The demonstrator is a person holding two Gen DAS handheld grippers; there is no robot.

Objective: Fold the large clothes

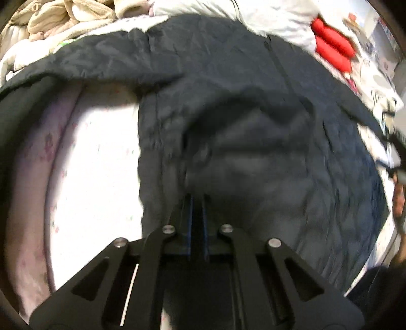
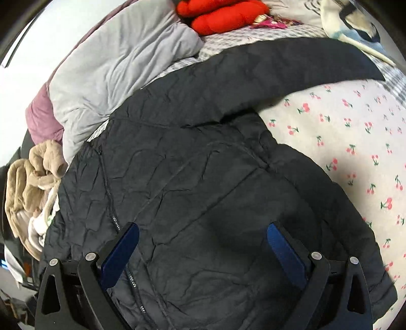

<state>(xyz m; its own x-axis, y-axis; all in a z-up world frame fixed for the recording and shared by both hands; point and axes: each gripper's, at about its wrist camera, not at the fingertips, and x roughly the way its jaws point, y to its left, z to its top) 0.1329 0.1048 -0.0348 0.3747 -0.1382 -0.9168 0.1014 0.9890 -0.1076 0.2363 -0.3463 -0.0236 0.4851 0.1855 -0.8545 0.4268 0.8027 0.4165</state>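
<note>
A large dark quilted jacket lies spread on a bed, zipper up. In the left wrist view one sleeve stretches away to the upper left. My left gripper is shut, with dark jacket fabric pinched between its blue pads near the jacket's edge. In the right wrist view the jacket fills the middle, with a sleeve reaching to the upper right. My right gripper is open wide and empty, just above the jacket's body beside the zipper.
The bed sheet is white with cherry print. A grey quilt, a beige garment pile and a red cushion lie around the jacket. The right gripper and hand show at the left wrist view's right edge.
</note>
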